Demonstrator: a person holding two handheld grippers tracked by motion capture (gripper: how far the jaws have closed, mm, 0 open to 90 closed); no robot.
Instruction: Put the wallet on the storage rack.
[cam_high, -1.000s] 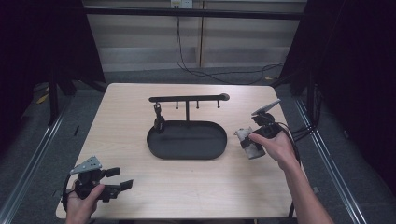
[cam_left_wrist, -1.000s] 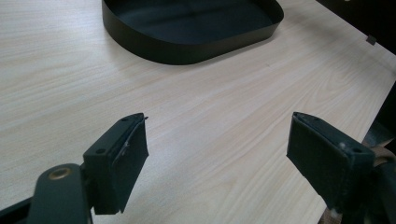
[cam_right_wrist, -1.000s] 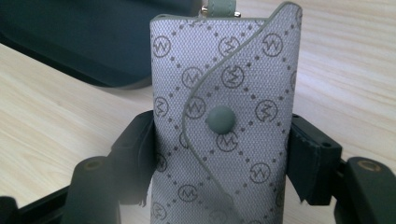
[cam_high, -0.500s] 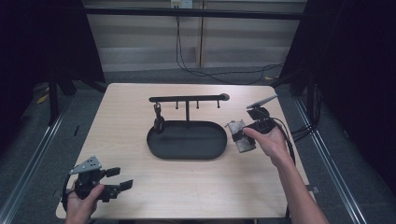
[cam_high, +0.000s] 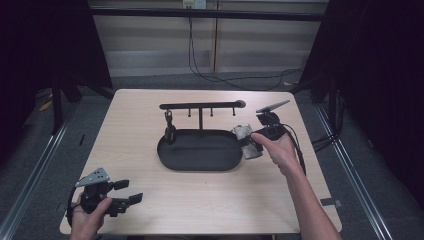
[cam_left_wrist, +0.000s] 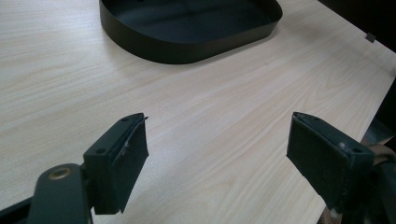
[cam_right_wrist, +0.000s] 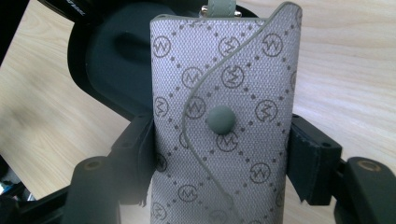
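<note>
High view: fixed above the near edge of the counter (cam_high: 150, 200), facing forward and down, far from the black tray (cam_high: 200, 159). Left gripper view: low, near the counter, facing the tray (cam_left_wrist: 154, 46). Right gripper view: close over the tray's (cam_right_wrist: 107, 60) rim. All three share the tray.

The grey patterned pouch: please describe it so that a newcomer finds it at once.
On the light wooden table lies a black oval metal tray with a hook rack. At the tray's right end, the right claw clamps a small grey fabric pouch. No other item has its woven monogram pattern and round grey snap button.
</note>
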